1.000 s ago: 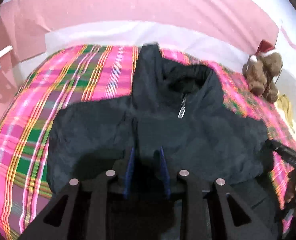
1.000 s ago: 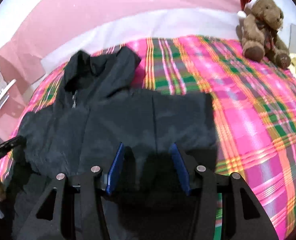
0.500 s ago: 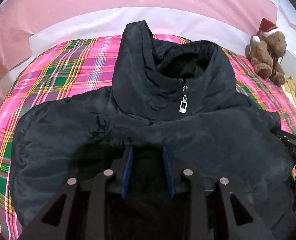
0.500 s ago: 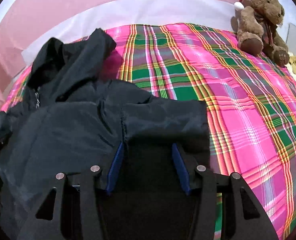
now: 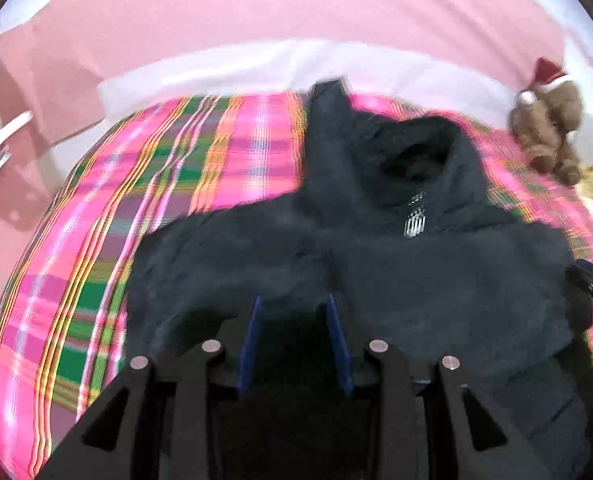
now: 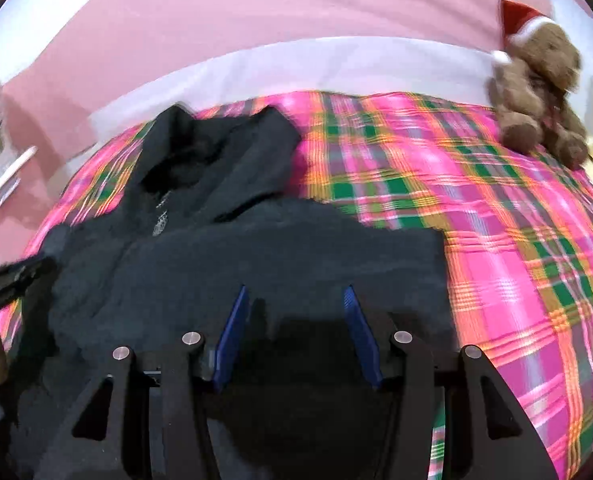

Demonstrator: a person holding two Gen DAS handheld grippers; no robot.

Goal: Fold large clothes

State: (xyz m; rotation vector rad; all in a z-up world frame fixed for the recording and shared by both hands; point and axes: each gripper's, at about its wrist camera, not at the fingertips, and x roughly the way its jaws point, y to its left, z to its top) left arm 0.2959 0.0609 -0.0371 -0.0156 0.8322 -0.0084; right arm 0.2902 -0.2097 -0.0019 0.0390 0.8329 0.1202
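A dark jacket [image 5: 436,280] with a zipped collar lies front up on a pink plaid bedspread [image 5: 96,240]. Its silver zipper pull [image 5: 415,224] hangs below the collar. My left gripper [image 5: 294,300] hovers over the jacket's left half, jaws apart, nothing between them. In the right wrist view the jacket [image 6: 276,252] fills the lower left. My right gripper [image 6: 294,292] is open over the jacket's right part, near its folded edge, holding nothing. Each view shows the other gripper at its edge: right one [image 5: 592,284], left one [image 6: 12,280].
A brown teddy bear [image 6: 536,92] with a red Santa hat sits at the bed's far right corner, also in the left wrist view [image 5: 548,128]. A white band [image 6: 296,68] and pink wall run behind the bed. Bare plaid [image 6: 516,240] lies right of the jacket.
Both grippers have pulled back and risen from the jacket; the jacket looks smaller and farther than half a second ago. Both views are motion-blurred. The jaws stay open.
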